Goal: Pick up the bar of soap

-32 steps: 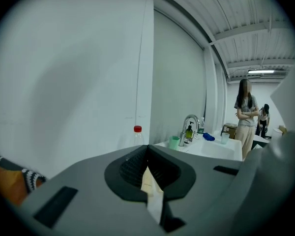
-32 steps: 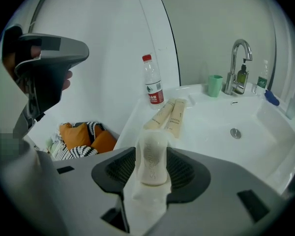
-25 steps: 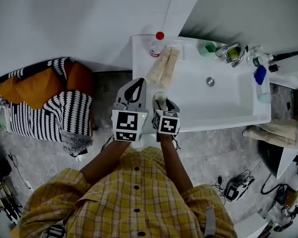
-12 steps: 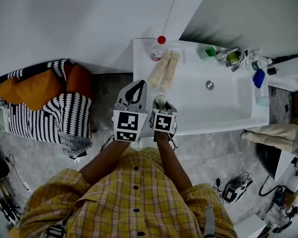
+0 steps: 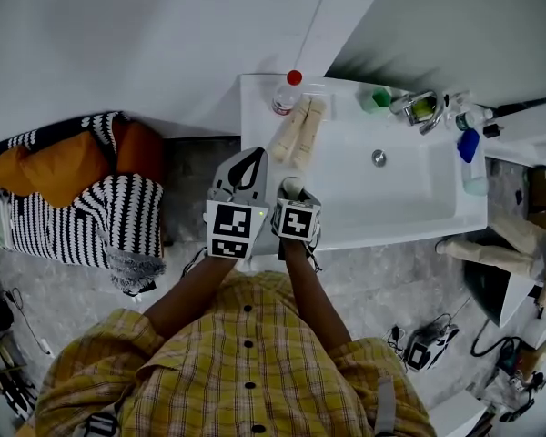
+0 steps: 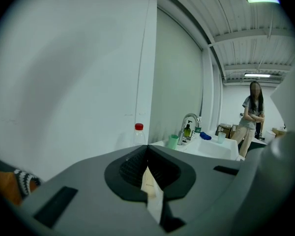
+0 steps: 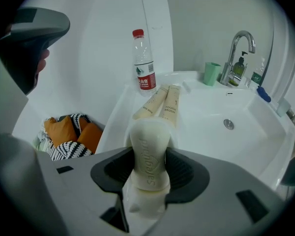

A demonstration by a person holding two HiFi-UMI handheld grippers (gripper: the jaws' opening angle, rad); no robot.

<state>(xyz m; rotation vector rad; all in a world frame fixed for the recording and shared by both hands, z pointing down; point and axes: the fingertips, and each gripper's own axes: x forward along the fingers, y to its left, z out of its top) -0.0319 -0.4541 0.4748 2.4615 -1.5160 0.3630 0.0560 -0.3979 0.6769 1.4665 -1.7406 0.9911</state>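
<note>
The cream bar of soap (image 7: 148, 156) stands on end between the jaws of my right gripper (image 7: 148, 154), which is shut on it. From the head view the soap (image 5: 292, 186) shows as a pale tip ahead of the right gripper (image 5: 292, 191), over the sink's near left rim. My left gripper (image 5: 247, 160) is close beside it on the left, off the sink's edge. In the left gripper view, the left gripper (image 6: 148, 168) is shut on a thin pale printed wrapper (image 6: 152, 193).
A white sink (image 5: 419, 209) lies ahead. On its left ledge are two cream tubes (image 5: 298, 130) and a red-capped water bottle (image 5: 285, 94). At the back are a green cup (image 5: 376, 98), a faucet (image 5: 419, 106) and bottles. Orange and striped cushions (image 5: 82, 189) lie on the floor at left. A person (image 6: 250, 117) stands far off.
The right gripper with the soap has edged slightly left, closer to the left gripper. Both grips are unchanged.
</note>
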